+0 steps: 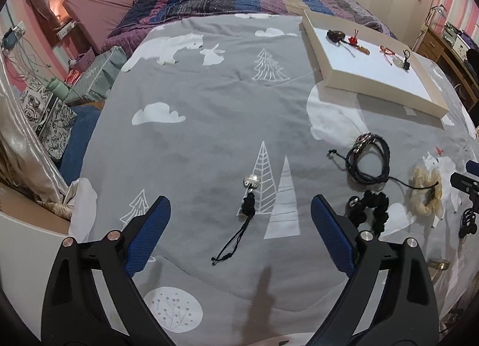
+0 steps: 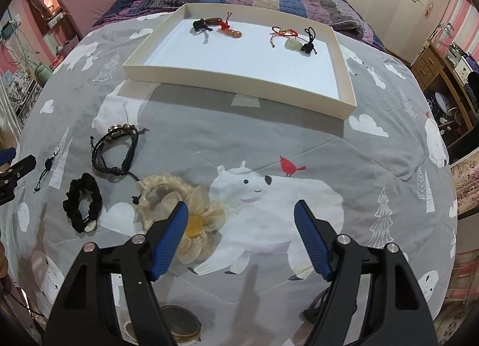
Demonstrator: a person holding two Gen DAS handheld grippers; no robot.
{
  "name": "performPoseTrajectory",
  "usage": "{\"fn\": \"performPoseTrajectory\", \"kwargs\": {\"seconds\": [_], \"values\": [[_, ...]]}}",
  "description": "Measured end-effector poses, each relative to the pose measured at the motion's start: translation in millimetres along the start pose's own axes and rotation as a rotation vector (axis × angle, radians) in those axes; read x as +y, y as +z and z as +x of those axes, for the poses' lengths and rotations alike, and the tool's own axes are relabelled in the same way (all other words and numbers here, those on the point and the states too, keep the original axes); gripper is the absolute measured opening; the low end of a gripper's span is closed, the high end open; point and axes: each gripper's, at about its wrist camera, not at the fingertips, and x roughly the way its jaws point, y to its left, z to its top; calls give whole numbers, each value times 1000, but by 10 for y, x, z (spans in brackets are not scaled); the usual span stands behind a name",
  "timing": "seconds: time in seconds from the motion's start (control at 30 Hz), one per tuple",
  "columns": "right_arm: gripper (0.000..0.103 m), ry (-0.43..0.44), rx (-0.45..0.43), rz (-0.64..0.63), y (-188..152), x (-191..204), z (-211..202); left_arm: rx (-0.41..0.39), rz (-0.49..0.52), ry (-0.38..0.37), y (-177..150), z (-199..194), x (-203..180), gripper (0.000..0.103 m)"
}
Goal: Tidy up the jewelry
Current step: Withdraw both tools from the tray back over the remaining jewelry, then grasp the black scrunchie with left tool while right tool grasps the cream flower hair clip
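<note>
Left wrist view: left claw (image 1: 241, 214) is hanging wide, empty, over a black-corded pendant (image 1: 251, 181) lying on the bed (image 1: 194, 142). Right claw (image 2: 241, 214) is gaping wide beside the cream flower scrunchie (image 2: 191, 220); tray (image 2: 239, 84) is sitting beyond.

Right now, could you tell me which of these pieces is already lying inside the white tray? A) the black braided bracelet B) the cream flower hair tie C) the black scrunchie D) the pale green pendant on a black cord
D: the pale green pendant lies in the white tray; the others are on the bedspread.
</note>
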Motion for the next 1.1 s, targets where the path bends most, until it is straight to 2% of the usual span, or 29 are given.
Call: {"fn": "performPoseTrajectory", "kwargs": {"seconds": [0.4,0.7,1.1], "values": [[74,-8,12,-23,44,128,48,17,-8,-55,-25,47,-29,90],[74,-8,35,-18,36,144,142,9,52,-118,-80,-44,-402,90],[74,2,8,-30,171,272,33,40,108,-135,-178,32,-644,89]]}}
